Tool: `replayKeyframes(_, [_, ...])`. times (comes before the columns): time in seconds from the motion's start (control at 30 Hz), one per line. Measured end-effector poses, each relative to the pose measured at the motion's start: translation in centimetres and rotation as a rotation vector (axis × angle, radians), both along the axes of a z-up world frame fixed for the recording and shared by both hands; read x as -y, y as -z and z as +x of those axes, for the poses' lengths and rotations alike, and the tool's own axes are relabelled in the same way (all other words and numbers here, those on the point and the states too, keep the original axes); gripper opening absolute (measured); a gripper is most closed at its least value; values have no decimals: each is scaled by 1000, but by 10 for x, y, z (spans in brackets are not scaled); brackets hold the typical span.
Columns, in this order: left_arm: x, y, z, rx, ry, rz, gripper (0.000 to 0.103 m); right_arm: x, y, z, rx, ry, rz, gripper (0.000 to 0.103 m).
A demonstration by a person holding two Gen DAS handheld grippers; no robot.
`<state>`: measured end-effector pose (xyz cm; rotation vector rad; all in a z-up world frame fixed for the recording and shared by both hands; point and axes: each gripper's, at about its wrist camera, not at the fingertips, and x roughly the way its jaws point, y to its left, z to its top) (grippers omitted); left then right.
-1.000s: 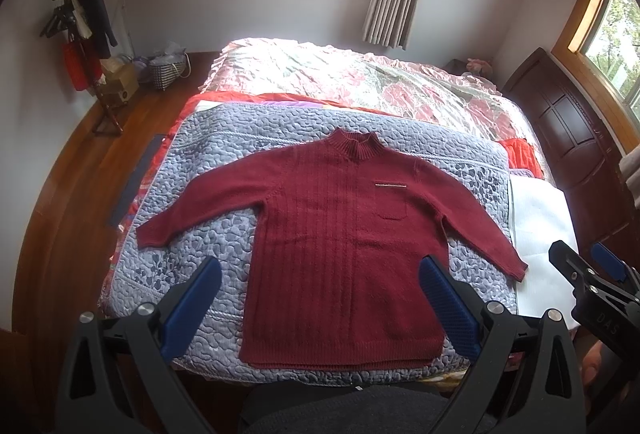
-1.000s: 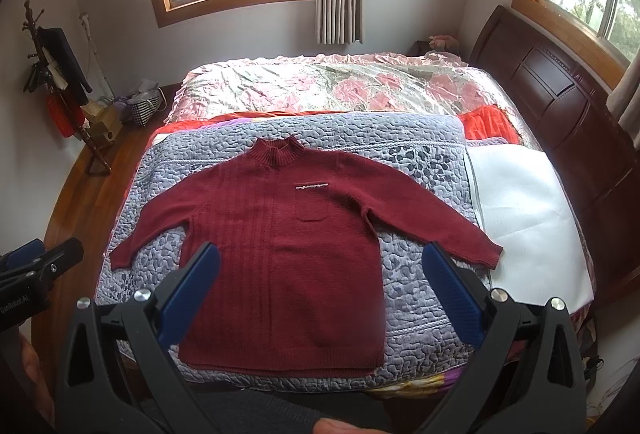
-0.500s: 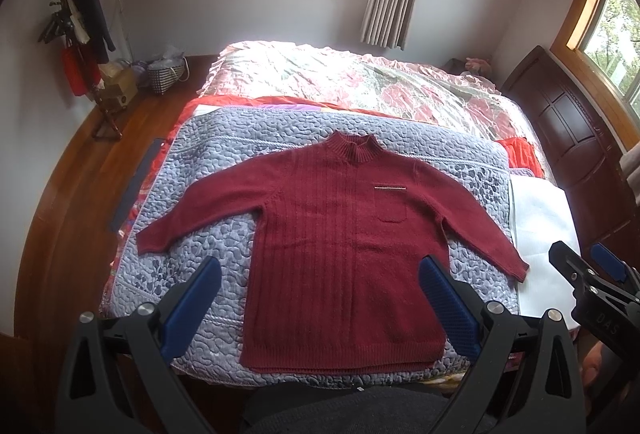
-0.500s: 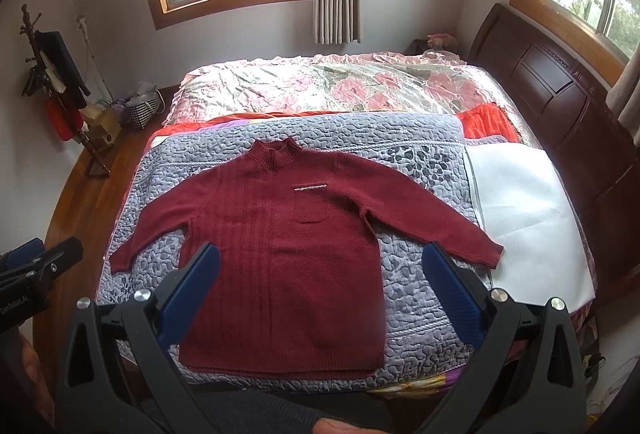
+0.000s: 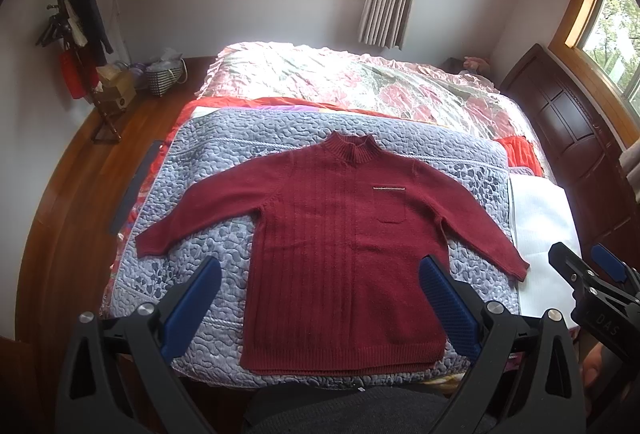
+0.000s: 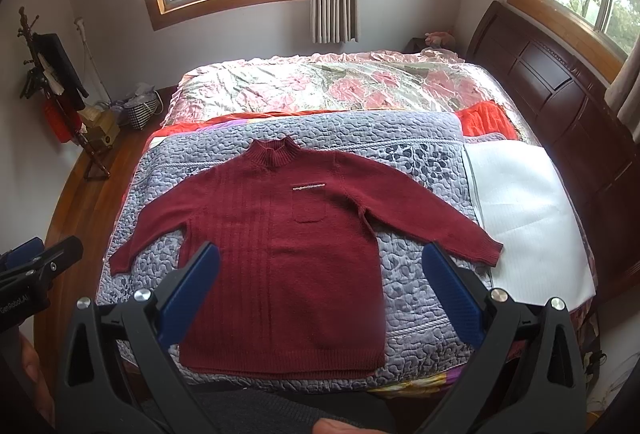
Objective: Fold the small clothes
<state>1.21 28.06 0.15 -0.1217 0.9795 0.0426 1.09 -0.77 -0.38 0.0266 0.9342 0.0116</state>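
— What was laid out when you looked in?

— A wide bed (image 6: 400, 90), and across its near half a grey quilted cover (image 6: 420, 170). On that cover lay a dark red knitted sweater (image 5: 340, 234), flat, front up, collar toward the far window, both sleeves spread out and slanting down toward the near edge. Its hem sat close to the near edge of the cover.

— Nothing folded yet?

— Not a crease of it, as far as I could judge. The whole job looked to be ahead.

— And the tools?

— The person held both back over the near edge of the bed. The left gripper (image 5: 320, 298) stood wide apart with nothing between its blue pads, and the right gripper (image 6: 324, 286) was just as wide and just as empty. Neither touched the knit.

— How would that sweater behave?

— Soft and limp, I'd say, with some weight for its size; a ribbed knit sags and stretches if lifted by one point. It probably clings a little to the quilting rather than sliding.

— Where would you pinch it?

— At a cuff (image 6: 488, 248) and the shoulder seam (image 6: 340, 164) above it, so the sleeve swings across the chest. The cuff's tighter rib seemed a firmer bite than loose body fabric.
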Motion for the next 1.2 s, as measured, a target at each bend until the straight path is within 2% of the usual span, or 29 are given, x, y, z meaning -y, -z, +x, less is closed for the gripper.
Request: replayKeyframes(1.2, [2,2,1,-2,7,-1,99,3,6,3,-7,18,2,100])
